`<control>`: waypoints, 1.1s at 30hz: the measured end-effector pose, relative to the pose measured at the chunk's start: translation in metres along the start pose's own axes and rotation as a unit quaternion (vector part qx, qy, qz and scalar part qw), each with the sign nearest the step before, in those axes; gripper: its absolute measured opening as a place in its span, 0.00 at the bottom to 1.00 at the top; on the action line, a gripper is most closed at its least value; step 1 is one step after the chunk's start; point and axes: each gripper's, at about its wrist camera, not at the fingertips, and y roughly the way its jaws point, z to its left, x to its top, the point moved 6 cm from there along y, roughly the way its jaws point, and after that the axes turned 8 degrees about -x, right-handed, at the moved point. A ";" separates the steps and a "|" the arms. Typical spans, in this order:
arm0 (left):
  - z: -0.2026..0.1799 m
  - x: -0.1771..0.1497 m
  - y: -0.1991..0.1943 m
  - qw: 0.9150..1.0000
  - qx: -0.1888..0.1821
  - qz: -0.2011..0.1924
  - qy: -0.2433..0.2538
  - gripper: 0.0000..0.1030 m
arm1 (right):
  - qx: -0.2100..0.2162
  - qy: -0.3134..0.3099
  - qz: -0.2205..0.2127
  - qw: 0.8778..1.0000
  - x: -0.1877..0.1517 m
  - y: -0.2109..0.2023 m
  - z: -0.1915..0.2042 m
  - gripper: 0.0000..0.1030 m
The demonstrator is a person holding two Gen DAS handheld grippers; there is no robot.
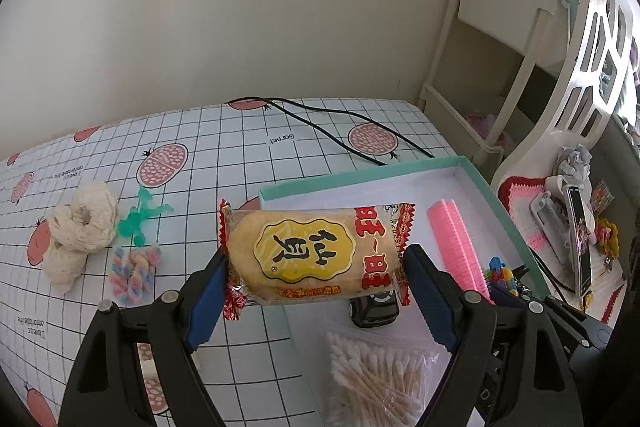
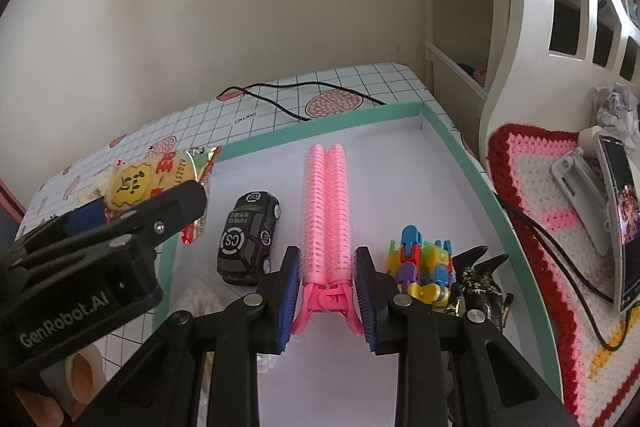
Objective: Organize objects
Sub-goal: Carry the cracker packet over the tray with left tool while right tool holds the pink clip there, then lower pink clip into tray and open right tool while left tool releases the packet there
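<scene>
Only right wrist view shows toy car (image 2: 249, 237) whole. Left gripper (image 1: 316, 267) clamps rice cracker packet (image 1: 312, 257) above teal box (image 1: 360, 177); right gripper (image 2: 327, 301) open, straddling pink hair clip (image 2: 326, 227).

Black cable (image 1: 340, 131) trailed across checked, fruit-printed tablecloth (image 1: 224, 131). Phone (image 2: 624, 227) propped upright in white holder (image 2: 580, 183) on pink crocheted mat (image 2: 532, 195), beside white shelf unit (image 1: 500, 39). Plain cream wall (image 1: 240, 7) behind.

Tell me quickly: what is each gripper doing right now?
Left gripper: closed on the snack packet.
Right gripper: open around the pink hair clip.
</scene>
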 end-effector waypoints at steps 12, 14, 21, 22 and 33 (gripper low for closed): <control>0.003 -0.008 0.010 1.000 -0.001 0.022 -0.002 0.82 | -0.001 -0.004 0.008 1.000 -0.002 0.004 0.000 0.28; 0.003 -0.008 0.010 1.000 -0.003 0.025 -0.002 0.82 | -0.002 -0.005 0.008 1.000 -0.002 0.004 -0.001 0.28; 0.002 -0.009 0.009 0.999 -0.011 0.031 -0.004 0.83 | -0.007 -0.008 0.012 1.000 -0.003 0.005 -0.003 0.29; 0.002 -0.008 0.009 0.999 -0.012 0.032 -0.004 0.83 | -0.007 -0.008 0.012 1.000 -0.003 0.005 -0.003 0.29; 0.006 -0.009 0.008 0.999 -0.022 0.043 -0.008 0.88 | -0.016 -0.018 0.012 1.000 -0.003 0.004 -0.003 0.36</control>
